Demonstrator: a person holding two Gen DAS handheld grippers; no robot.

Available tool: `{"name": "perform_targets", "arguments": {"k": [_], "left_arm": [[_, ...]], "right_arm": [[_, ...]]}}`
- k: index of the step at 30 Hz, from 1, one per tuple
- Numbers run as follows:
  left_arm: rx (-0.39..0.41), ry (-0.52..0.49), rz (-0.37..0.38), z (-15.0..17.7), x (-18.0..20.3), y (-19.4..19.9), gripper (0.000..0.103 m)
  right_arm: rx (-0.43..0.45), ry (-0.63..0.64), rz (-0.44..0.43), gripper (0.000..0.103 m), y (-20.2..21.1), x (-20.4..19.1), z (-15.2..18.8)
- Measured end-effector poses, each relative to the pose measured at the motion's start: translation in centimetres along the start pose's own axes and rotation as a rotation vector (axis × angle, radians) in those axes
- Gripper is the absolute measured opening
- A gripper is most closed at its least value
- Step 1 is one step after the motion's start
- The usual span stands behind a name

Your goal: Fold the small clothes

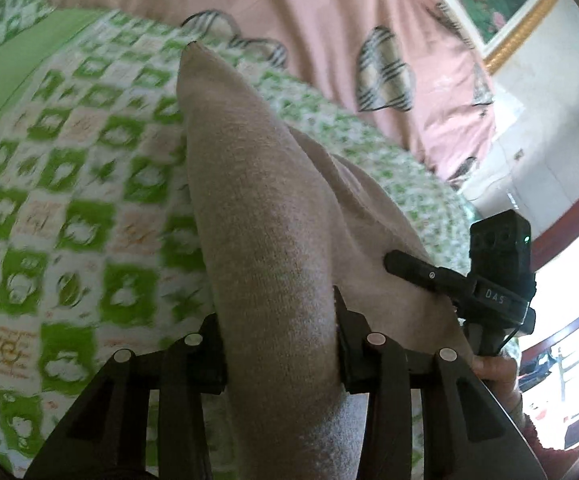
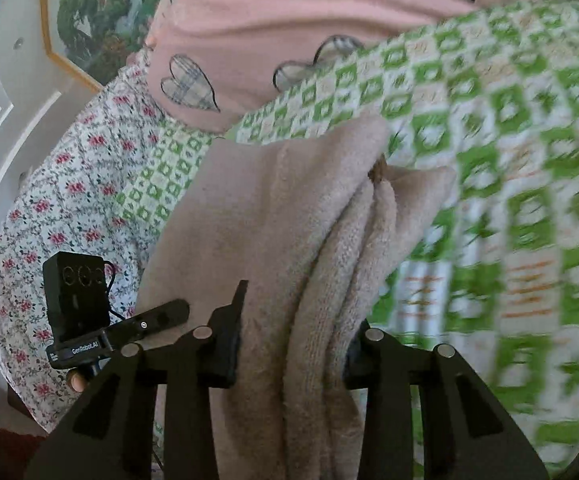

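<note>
Both grippers hold a beige cloth [image 1: 265, 216] up over the green quilt [image 1: 81, 200].

Largest first: the quilt spreads wide on every side of the cloth, with a pink sheet [image 1: 289, 12] beyond it, so there looks to be ample flat room to lay the fold down. The cloth hangs bunched between the hands, above the quilt. The left gripper [image 1: 281, 344] is clamped on one thick roll of it; the right gripper [image 2: 293, 348] is clamped on several gathered layers. The likely trouble is uneven edges: the right grip bundles folds together, so a layer may slip free or land creased. The right gripper's side lies nearer the quilt's edge, by a floral sheet [image 2: 61, 208].
</note>
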State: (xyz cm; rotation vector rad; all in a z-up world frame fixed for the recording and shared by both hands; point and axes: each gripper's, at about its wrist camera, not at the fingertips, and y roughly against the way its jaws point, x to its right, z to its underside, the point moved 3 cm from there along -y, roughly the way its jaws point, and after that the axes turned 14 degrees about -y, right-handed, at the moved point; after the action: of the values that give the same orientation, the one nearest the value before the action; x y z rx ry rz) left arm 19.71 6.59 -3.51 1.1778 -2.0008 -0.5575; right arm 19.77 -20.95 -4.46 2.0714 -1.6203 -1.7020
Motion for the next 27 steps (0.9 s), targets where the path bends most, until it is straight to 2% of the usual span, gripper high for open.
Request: {"name": "perform_targets", "arguments": {"k": [2,5,8,16,21,27], "left_arm": [[-0.035,0.004,-0.024,1.3,-1.1,-0.7,0.047],[-0.002,-0.010,-0.029,2.4,-1.0,-0.1,0.050],[0.017,-0.041,-0.078,3.3,-0.3,1.3,0.052],[0.070,-0.088,-0.195,7.5,1.8,6.7,0.055],[0.068,-0.123,-0.238,10.7,3.3,8.8,0.055],[0.031,-0.129,-0.241,13.0,3.8,8.1,0.055]], "right_arm": [[-0.024,-0.001,0.059,0.040,-1.4,0.6,0.5],[-0.027,-0.017,0.072,0.047,-1.5,1.4,0.9],[-0.003,-0.040,0.103,0.054,-0.3,1.8,0.8],[0.135,0.022,0.157,0.055,4.2,-0.6,0.5],[0.147,0.069,0.127,0.054,5.6,-2.6,2.0],[0.104,0.040,0.135,0.054,5.0,-1.7,4.8]]}}
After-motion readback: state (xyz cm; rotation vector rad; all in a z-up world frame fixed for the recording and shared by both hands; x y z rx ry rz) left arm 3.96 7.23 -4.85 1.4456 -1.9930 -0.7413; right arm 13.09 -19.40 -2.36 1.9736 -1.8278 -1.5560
